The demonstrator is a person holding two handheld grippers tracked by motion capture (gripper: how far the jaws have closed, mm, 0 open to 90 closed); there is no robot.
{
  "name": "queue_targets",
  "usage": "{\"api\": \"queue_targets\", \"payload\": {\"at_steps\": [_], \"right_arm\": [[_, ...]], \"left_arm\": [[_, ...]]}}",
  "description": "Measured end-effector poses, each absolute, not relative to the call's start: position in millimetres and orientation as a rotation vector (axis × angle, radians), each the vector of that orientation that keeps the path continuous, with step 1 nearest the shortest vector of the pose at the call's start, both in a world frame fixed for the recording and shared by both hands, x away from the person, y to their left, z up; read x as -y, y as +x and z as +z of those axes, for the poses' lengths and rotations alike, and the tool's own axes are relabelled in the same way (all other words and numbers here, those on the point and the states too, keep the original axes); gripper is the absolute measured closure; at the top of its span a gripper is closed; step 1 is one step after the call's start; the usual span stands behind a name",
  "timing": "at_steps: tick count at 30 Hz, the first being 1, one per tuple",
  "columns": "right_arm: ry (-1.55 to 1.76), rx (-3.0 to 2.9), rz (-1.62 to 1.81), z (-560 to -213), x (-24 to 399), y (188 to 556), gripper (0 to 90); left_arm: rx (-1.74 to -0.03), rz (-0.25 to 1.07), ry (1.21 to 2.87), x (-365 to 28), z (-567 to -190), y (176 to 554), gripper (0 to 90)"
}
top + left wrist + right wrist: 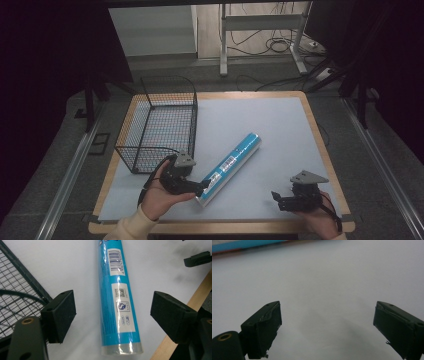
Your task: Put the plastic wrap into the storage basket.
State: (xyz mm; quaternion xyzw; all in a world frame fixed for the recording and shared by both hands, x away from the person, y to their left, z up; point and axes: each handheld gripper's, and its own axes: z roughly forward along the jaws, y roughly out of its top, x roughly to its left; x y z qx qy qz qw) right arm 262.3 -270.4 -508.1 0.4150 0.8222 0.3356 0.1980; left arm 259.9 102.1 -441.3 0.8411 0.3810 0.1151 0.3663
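A long blue tube [232, 167] wrapped in clear film lies at a slant on the white mat [265, 117], its near end toward the front. My left gripper [202, 187] is at that near end. In the left gripper view the tube [118, 300] runs between the two black pads [61, 312] with a gap on each side, so the left gripper [115, 313] is open and not touching it. My right gripper [276, 197] rests near the front right of the mat; it [327, 327] stands open over bare mat, with the tube [242, 246] far off.
A black wire basket [155, 125] stands on the left of the mat, just behind my left hand, and its mesh [15, 290] is close to the left jaw. The table's wooden rim [320, 145] runs along the right and front.
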Motion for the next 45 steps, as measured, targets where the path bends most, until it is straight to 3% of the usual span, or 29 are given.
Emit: {"api": "queue_targets", "payload": {"at_steps": [45], "right_arm": [[1.139,-2.298,0.940,-507.6,270.7,261.8,8.1]], "left_arm": [[-0.952,0.170,2.334,-29.8,-453.4,321.3,20.0]]}}
